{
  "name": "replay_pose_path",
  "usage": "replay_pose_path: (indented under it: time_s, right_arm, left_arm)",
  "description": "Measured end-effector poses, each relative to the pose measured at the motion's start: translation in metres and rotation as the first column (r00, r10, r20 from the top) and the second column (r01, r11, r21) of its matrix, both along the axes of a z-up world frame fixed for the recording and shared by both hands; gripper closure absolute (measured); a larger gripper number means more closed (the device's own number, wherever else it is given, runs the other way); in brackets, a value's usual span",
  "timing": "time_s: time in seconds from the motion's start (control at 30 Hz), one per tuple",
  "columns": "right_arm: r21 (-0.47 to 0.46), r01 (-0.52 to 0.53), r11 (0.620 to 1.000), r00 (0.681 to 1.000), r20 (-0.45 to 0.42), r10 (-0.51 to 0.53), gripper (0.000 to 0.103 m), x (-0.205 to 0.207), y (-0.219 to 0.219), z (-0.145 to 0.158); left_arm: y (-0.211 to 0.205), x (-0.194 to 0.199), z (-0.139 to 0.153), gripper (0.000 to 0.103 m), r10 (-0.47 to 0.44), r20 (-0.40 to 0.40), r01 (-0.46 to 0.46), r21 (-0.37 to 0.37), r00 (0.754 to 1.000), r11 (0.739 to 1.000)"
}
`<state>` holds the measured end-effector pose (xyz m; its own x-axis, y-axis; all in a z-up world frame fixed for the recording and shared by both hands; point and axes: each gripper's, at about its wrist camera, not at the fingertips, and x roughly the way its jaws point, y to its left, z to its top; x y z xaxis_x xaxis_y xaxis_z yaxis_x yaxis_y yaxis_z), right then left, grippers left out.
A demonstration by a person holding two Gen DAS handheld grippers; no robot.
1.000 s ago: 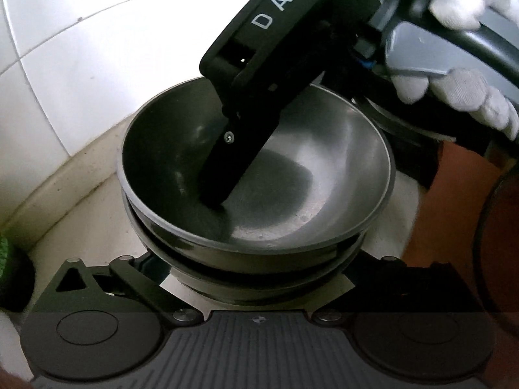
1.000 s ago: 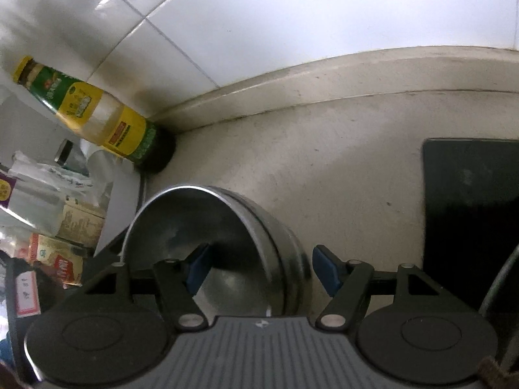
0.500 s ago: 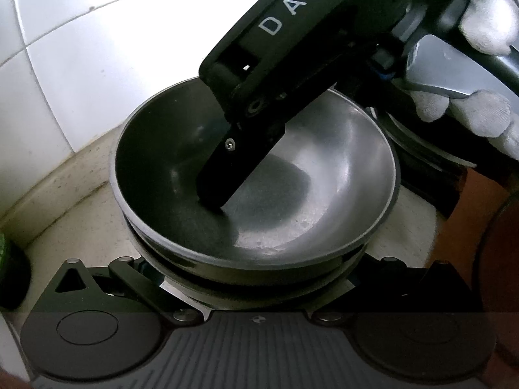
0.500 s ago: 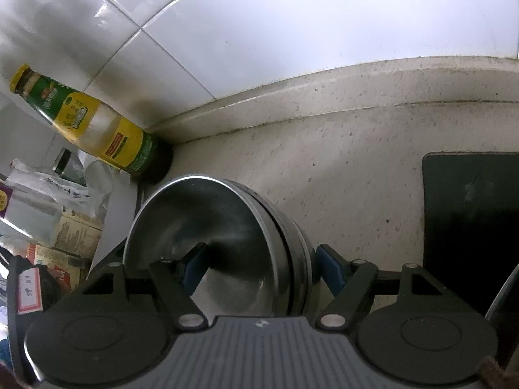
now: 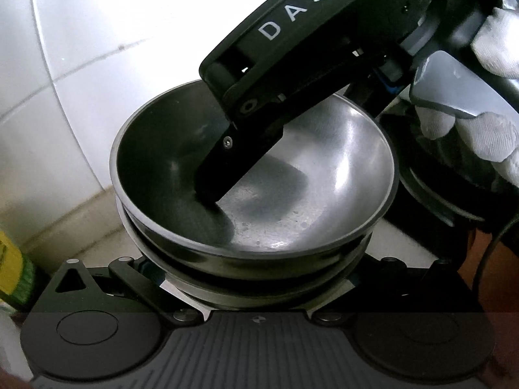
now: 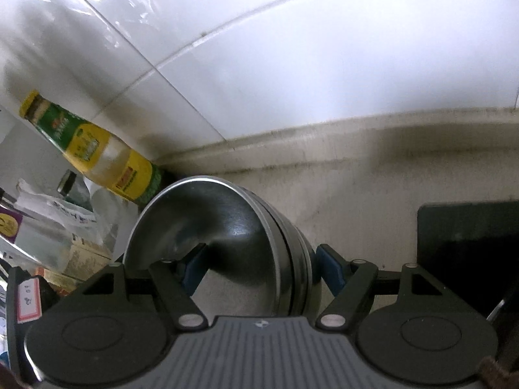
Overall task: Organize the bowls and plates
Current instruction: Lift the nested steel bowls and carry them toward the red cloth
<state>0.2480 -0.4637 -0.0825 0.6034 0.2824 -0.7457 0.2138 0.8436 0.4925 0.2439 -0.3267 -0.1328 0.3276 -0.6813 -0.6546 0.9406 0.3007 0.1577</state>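
A stack of steel bowls (image 5: 324, 175) fills the left wrist view. It also shows in the right wrist view (image 6: 233, 227), tilted. My right gripper (image 6: 259, 267) straddles the stack's rim: its left blue pad (image 6: 193, 267) is inside the top bowl, its right pad (image 6: 331, 269) outside the lower bowls. The pads stand wide apart. In the left wrist view one right finger (image 5: 227, 171) reaches down into the top bowl. My left gripper's fingertips are hidden under the stack; its arms are spread wide below the bowls.
A white tiled wall and a beige counter ledge (image 6: 356, 149) lie behind. A yellow-green bottle (image 6: 97, 152) leans in the left corner beside packets and boxes (image 6: 42, 227). A black mat (image 6: 470, 253) lies at the right. A white-gloved hand (image 5: 480, 129) holds the right gripper.
The bowl stack has risen and tilted in the right wrist view, and the wall looms larger. In the left wrist view the bowls sit slightly higher and closer.
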Motion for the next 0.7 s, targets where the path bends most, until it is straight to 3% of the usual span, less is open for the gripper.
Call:
replay_pose_path:
  time_s: [0.4, 0.7]
  right_arm:
    - [-0.045, -0.014, 0.999, 0.994, 0.108, 0.019, 0.035, -0.010, 0.015, 0.058]
    - [-0.073, -0.100, 0.992, 0.974, 0.199, 0.113, 0.035, -0.032, 0.054, 0.108]
  left_arm:
    - [0.017, -0.028, 0.051, 0.000, 0.082, 0.101, -0.076, -0.062, 0.992, 0.995]
    - [0.060, -0.074, 0.085, 0.000, 0.208, 0.168, -0.193, -0.101, 0.964, 0.976]
